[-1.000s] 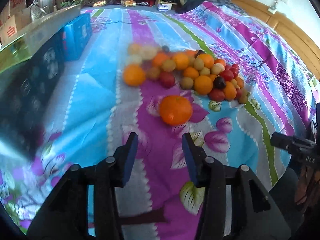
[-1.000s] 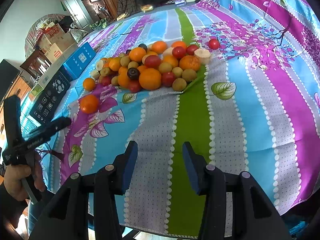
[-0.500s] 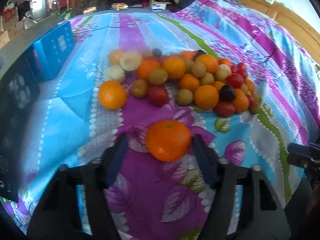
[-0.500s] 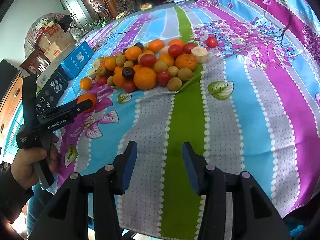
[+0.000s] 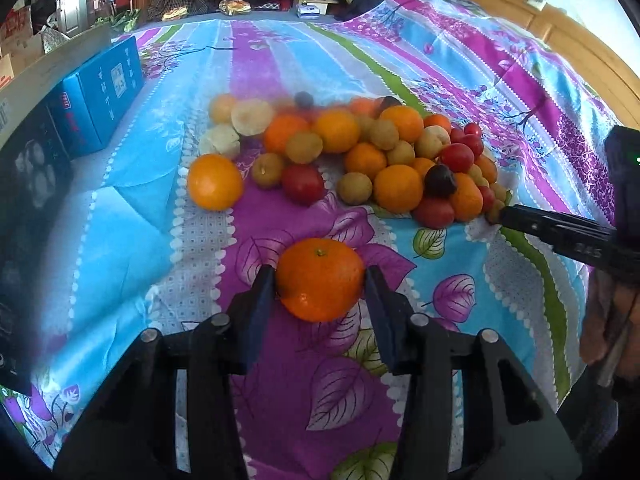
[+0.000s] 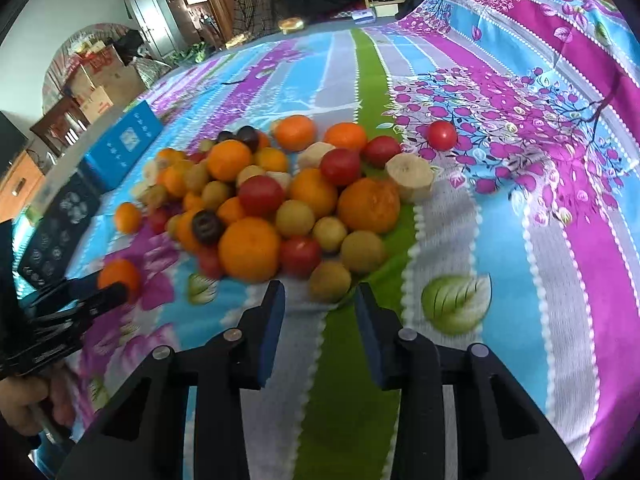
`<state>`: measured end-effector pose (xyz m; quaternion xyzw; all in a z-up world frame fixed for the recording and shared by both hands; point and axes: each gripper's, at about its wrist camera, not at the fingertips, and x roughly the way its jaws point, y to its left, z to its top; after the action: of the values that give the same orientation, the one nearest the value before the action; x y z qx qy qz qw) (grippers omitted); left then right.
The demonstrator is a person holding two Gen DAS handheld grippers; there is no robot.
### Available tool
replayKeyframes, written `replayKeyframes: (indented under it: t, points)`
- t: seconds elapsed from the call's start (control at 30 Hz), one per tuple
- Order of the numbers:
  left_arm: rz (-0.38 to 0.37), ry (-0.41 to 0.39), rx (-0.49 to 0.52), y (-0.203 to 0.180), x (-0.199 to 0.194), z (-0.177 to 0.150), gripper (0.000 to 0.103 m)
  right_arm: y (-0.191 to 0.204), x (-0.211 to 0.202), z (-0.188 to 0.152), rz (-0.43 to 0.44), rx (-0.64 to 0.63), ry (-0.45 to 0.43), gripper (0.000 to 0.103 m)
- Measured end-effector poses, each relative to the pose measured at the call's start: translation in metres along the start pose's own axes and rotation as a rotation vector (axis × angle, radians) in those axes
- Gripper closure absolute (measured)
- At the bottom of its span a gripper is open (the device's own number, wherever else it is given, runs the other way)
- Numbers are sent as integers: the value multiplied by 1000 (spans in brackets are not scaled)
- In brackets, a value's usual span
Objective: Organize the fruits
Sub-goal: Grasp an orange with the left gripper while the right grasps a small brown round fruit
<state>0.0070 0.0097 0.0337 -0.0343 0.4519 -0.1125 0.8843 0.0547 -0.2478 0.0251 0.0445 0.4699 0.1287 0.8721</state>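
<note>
A pile of fruit lies on the striped flowered cloth: oranges, red tomatoes, small brown-green fruits, dark plums and pale banana pieces. One orange lies apart, nearer to me. My left gripper has its pads on both sides of this orange, touching it. In the right wrist view the same orange shows at the left gripper's tip. My right gripper is open and empty, just short of a small brown fruit at the pile's near edge.
A second orange lies left of the pile. A lone tomato and a banana piece lie right of it. A blue box and a dark box stand at the left edge. Furniture and cartons stand behind the cloth.
My left gripper moved forward and its pads closed in around the lone orange. My right gripper moved forward towards the near edge of the pile, still open.
</note>
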Motion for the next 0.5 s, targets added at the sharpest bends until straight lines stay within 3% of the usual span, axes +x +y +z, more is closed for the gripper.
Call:
replayKeyframes:
  t: [0.23, 0.33, 0.5]
  points:
    - [-1, 1, -5, 0, 1, 1, 57, 2, 21, 1, -48, -60, 16, 66]
    - [5, 2, -4, -1, 1, 1, 57, 2, 20, -1, -70, -60, 6, 74]
    - [20, -1, -16, -1, -3, 4, 57, 5, 1, -3, -78, -38, -22, 75]
